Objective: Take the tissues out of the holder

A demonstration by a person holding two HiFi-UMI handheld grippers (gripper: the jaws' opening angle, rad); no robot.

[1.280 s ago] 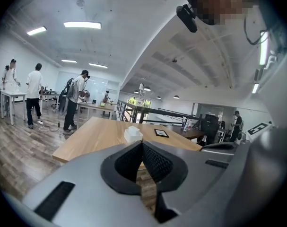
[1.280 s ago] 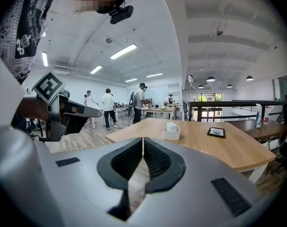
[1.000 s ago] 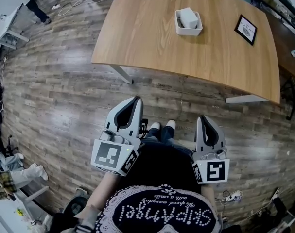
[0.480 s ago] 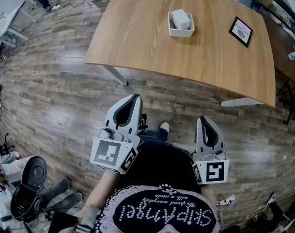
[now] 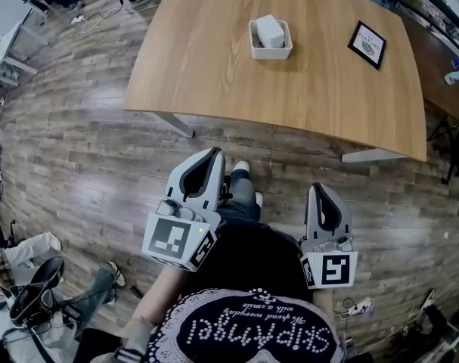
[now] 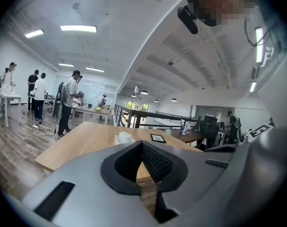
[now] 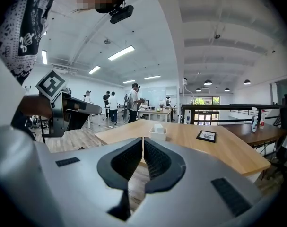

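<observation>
A white holder (image 5: 271, 43) with a white tissue pack (image 5: 271, 29) standing in it sits on the wooden table (image 5: 214, 66), toward its far side. It also shows small and distant as the holder (image 7: 158, 132) in the right gripper view and the holder (image 6: 123, 138) in the left gripper view. My left gripper (image 5: 211, 156) and right gripper (image 5: 317, 188) are both held close to the person's body over the floor, well short of the table. Both are shut with nothing between the jaws.
A black-framed sign (image 5: 366, 44) lies on the table to the right of the holder. The table's white legs (image 5: 172, 123) stand ahead on the wood floor. Several people (image 6: 70, 100) stand by other desks far off at the left.
The table and holder have slid left and slightly up in the head view as the person walks. Both grippers kept their pose near the body.
</observation>
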